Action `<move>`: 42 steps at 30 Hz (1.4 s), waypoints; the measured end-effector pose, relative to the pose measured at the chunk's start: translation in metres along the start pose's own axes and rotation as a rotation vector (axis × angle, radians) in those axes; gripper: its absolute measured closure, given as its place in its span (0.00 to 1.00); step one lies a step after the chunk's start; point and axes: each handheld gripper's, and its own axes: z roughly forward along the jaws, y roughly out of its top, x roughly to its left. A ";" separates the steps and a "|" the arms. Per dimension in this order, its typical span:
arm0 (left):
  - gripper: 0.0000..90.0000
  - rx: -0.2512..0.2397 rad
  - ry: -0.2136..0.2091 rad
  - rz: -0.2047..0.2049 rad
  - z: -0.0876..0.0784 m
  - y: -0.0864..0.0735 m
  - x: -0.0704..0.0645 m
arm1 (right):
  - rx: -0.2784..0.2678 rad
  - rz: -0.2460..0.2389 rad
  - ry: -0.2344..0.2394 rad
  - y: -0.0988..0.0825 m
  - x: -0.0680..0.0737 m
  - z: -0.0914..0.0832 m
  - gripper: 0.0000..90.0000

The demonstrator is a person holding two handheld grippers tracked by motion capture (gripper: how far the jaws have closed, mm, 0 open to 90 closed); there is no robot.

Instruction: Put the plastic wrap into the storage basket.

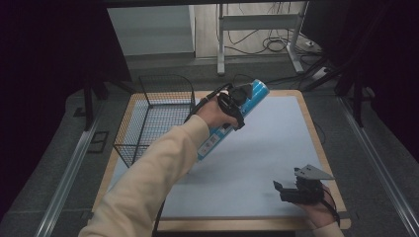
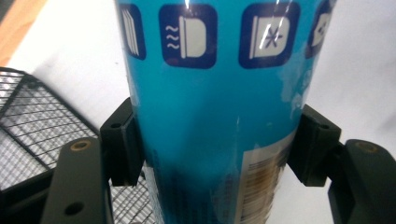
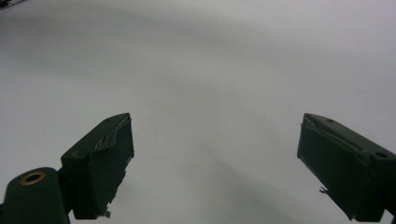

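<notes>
The left gripper [image 2: 219, 154] is clamped across the middle of a blue can [image 1: 232, 118], jaws pressed to either side of it. The can is lifted off the white mat [image 1: 257, 163], tilted, its long axis running from about seven o'clock up to one o'clock. The wire basket [image 1: 160, 116] sits just beside it at nine o'clock, so the left hand [image 1: 215, 113] is far the nearer. At five o'clock the right gripper [image 1: 291, 190] hangs low over the mat, jaws wide apart and empty.

The wire basket [image 1: 158, 116] is standing at the table's [image 1: 257, 163] left edge, blocking passage there, while the white surface between both tongs is lying open
</notes>
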 end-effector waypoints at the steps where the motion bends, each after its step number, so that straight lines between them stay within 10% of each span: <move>1: 0.35 0.001 0.003 0.002 -0.001 0.000 0.001 | 0.001 0.000 0.000 0.000 0.000 0.000 0.12; 21: 0.35 0.011 0.059 0.004 -0.016 0.013 0.016 | 0.005 0.007 -0.003 -0.001 -0.001 0.001 0.12; 42: 0.35 0.012 0.141 -0.085 -0.033 0.005 0.059 | 0.010 0.007 -0.005 -0.002 -0.003 0.002 0.12</move>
